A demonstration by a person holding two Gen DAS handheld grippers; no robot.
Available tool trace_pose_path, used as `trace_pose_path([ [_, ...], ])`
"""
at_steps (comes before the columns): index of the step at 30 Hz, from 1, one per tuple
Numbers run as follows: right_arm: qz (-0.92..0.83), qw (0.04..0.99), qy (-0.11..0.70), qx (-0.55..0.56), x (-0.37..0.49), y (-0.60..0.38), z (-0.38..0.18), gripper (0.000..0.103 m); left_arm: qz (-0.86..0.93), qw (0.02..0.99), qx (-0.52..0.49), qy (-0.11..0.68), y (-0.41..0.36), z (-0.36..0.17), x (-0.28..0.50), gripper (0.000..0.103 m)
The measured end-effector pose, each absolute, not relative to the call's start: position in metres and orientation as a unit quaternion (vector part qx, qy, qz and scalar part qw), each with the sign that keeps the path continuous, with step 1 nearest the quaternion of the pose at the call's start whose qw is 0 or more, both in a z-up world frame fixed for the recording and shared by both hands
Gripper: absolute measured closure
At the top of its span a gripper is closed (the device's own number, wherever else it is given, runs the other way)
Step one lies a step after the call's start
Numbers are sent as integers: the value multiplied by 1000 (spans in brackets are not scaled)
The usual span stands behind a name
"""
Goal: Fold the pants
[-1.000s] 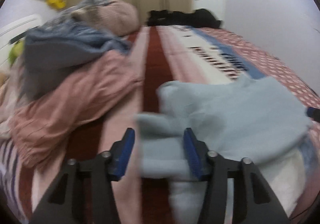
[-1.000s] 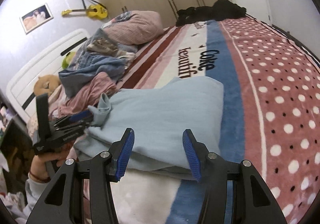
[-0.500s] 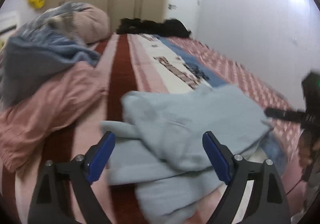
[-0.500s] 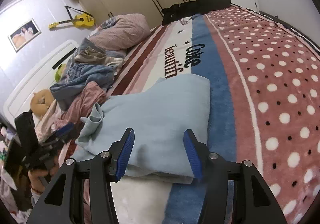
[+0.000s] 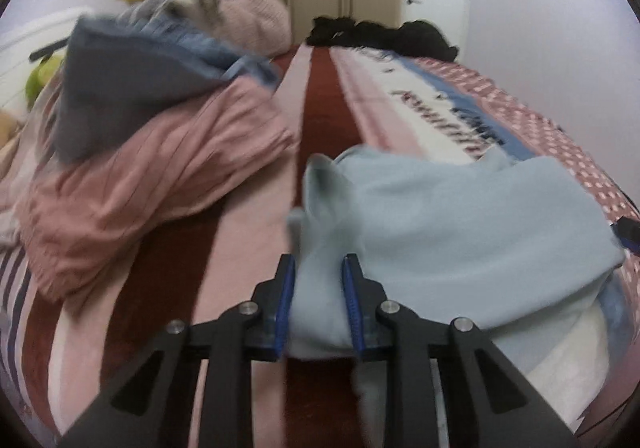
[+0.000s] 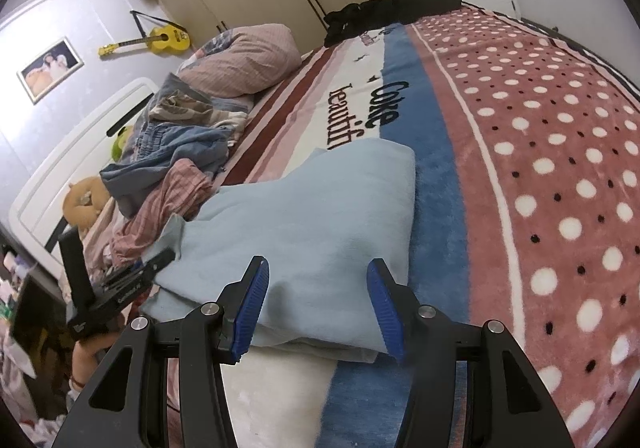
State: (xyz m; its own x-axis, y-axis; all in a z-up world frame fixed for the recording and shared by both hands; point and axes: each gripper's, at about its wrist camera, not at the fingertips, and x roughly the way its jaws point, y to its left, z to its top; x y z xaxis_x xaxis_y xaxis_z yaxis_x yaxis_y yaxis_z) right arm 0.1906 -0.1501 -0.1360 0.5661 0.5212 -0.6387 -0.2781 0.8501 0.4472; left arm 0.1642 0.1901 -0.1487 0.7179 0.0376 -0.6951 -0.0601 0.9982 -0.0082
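On the bed (image 6: 540,152), over the striped and dotted blanket, the light blue pants (image 6: 320,232) lie in a thick folded bundle, its near edge resting on a white fleecy patch of the blanket and a pile of other clothes (image 5: 160,152) just beside it on the left. The left hand-held gripper (image 5: 318,300) is clenched on a bunched fold at the bundle's left near corner, cloth filling the gap between its blue pads (image 5: 285,308). The right hand-held gripper (image 6: 318,308) is released, its jaws wide apart and straddling the near edge of the pants without pinching it. The fabric appears soft, fleecy and light, with no stiffness: expect it to sag and to shed its layers if lifted by one ply. Take hold at corners or along folded edges, gathering every layer between the pads, and support both ends.
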Motion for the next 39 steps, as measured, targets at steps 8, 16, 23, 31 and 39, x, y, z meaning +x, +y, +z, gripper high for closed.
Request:
trace_pose_path([
  [8,218,869,415,160,197,-160,-141,56,-25,923,-117,366,241,-149,144,41],
  [16,208,861,436,159,217,-165,-147,49,-136,896,-201,372,236,-154,162,31],
  [23,212,862,434,156,218,-160,-149,49,-177,904,-183,344,219,-133,157,31],
  [31,220,859,437,152,219,-159,-150,49,-157,885,-172,404,203,-159,177,29],
  [39,273,829,466,144,230,-149,-158,46,-189,862,-226,414,207,-165,185,24],
])
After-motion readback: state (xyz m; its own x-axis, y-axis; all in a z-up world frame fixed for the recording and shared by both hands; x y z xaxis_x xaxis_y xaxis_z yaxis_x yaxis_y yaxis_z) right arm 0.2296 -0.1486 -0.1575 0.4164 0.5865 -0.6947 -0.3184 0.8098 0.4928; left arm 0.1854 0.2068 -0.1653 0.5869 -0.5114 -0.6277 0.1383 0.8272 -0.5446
